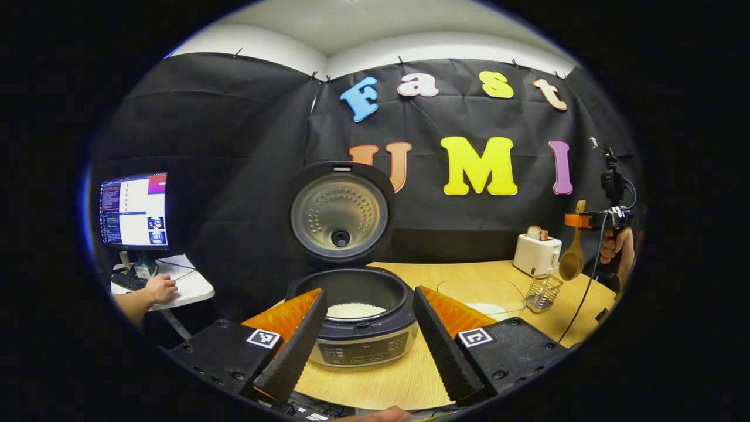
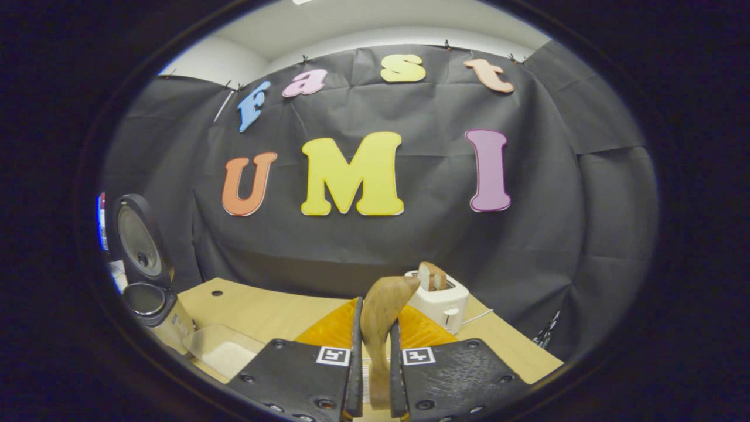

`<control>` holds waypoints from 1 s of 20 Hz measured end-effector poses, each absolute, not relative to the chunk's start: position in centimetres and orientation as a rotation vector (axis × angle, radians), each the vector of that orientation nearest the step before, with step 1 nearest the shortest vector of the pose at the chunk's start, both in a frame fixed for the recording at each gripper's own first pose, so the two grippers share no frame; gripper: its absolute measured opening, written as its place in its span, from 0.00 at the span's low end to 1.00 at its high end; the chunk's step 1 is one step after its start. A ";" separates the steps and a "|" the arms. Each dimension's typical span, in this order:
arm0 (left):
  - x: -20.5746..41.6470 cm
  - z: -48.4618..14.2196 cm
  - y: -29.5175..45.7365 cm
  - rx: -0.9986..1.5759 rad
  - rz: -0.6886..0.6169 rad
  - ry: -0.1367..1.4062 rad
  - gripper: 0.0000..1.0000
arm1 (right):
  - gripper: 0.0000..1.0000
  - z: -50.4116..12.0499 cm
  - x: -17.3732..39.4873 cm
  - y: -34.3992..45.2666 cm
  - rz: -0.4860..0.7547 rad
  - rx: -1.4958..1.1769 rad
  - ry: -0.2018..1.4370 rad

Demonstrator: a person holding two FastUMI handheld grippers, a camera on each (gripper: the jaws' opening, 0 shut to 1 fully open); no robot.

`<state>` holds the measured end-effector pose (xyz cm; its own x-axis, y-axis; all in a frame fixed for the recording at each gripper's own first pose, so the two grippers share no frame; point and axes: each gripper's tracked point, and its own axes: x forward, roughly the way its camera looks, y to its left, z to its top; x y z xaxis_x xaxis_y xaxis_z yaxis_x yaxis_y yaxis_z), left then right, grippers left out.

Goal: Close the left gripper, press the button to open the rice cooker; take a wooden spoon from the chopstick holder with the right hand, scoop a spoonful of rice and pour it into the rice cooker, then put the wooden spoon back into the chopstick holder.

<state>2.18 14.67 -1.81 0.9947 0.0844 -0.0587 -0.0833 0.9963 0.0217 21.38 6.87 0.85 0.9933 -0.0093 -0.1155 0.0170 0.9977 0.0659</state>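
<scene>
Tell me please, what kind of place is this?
Probably a recording booth set up as a small kitchen: a wooden table with a rice cooker and a toaster, black cloth behind, and a monitor beside.

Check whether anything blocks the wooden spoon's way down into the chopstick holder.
Nothing visible does. The right gripper holds the wooden spoon bowl-down just above the wire chopstick holder, whose top is open. The toaster stands beside it, not over it.

A white toaster (image 1: 536, 254) holding bread (image 1: 537, 232) stands near a monitor-lit (image 1: 134, 209) side desk.
</scene>
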 end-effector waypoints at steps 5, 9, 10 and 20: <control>2.4 -1.6 12.9 0.061 0.063 0.051 0.94 | 0.18 -1.7 23.6 6.5 -0.056 0.076 0.159; 2.2 -1.2 12.6 0.067 0.051 0.037 0.94 | 0.19 -4.3 25.0 6.5 -0.063 0.094 0.235; 2.2 -1.2 12.7 0.064 0.050 0.036 0.94 | 0.18 -5.0 25.2 6.2 -0.071 0.104 0.255; 2.3 -1.4 13.5 0.040 0.066 0.046 0.94 | 0.45 -7.5 25.1 3.9 -0.127 0.153 0.335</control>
